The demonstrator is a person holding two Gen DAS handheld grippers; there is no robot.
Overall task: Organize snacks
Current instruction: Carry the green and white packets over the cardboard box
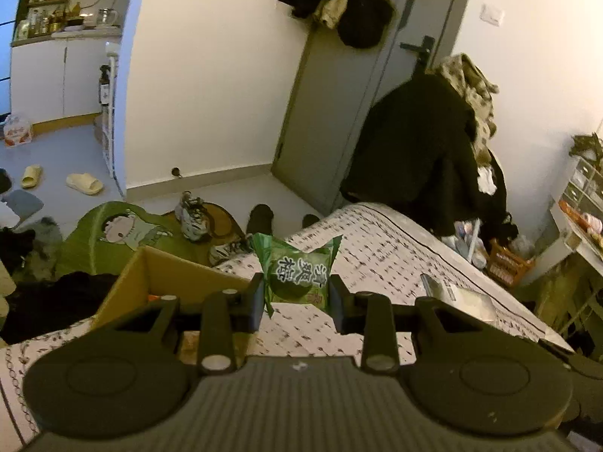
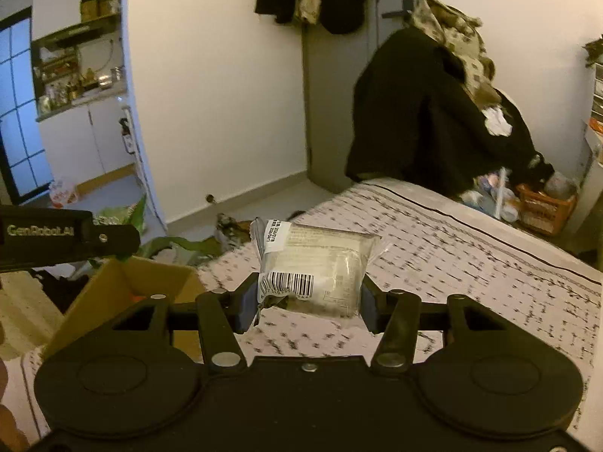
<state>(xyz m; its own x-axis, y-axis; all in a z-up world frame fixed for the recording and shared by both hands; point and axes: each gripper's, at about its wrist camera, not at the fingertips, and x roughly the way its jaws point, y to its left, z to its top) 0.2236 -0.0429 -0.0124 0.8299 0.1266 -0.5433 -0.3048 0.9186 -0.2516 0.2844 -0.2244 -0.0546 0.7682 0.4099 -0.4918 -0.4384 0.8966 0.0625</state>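
Looked down over a bed (image 1: 395,248) with a pale printed cover, its far end rounded and a dark line running along the right edge. Beyond that far end stood a grey door (image 1: 339,120), with dark clothes (image 1: 339,0) hung over its top and a large dark coat (image 1: 418,143) heaped beside it.

At the left edge of the bed sat an open cardboard box (image 1: 150,275), flaps up, something orange just visible inside; seen also in the right wrist view (image 2: 124,286). Behind the box, on the floor, lay a green cartoon mat (image 1: 113,233) and a pair of pale slippers (image 1: 84,184).

Left gripper (image 1: 296,293) was narrowed onto a green snack packet (image 1: 297,271), both pads pressed against its sides, the packet held upright and clear above the cover, near the box's right wall. Printed characters on it appeared upside down.

Right gripper (image 2: 307,299) was set somewhat wider and clamped onto a clear wrapped snack (image 2: 320,267) with a barcode label, pads touching both ends, lifted off the cover around the middle of the bed. In that same view a black part of the left gripper (image 2: 68,237) showed at the left edge, above the box.
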